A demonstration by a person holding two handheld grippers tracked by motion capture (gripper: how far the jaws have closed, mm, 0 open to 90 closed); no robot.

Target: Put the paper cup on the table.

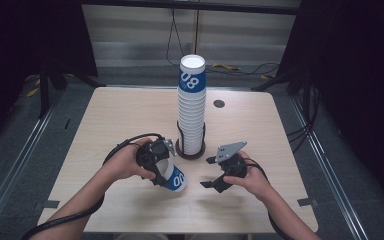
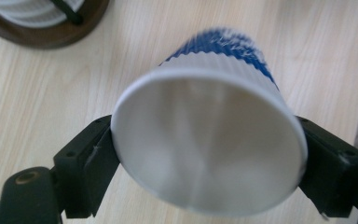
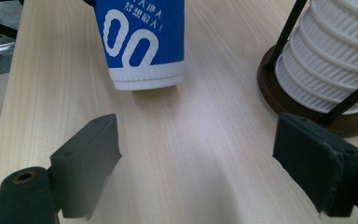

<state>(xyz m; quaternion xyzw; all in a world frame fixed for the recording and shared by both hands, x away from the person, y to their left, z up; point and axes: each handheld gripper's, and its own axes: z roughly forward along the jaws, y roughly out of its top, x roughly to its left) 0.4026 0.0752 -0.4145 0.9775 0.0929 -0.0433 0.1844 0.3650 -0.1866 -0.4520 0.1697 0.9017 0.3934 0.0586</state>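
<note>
Centrally, the left gripper (image 1: pixel 166 159) is clamping a single paper cup (image 1: pixel 173 176) by its rim, one jaw pressing on each side of the mouth. In the left gripper view the cup (image 2: pixel 209 140) is lying between the jaws with its open white mouth facing the camera and its blue body pointing away over the table (image 2: pixel 37 102). In the high view the cup is tilting, base directed toward the person and the right hand.

Beside it, the right gripper (image 1: pixel 214 172) is standing with its jaws wide apart and gripping nothing. In the right gripper view the blue cup (image 3: pixel 142 44) is sitting ahead of the spread jaws, toward their left, well clear of both pads.

Farther ahead of both tools, a tall stack of cups (image 1: pixel 192 107) is rising upside down inside a wire holder on a round wooden base (image 1: pixel 190 151); the same base (image 3: pixel 307 116) is appearing just beyond the right jaw.

Judged from this arrangement, one cup is already off the stack and in hand. Remaining work probably involves passing it to the right tool or setting it down, but which cannot be told.
</note>
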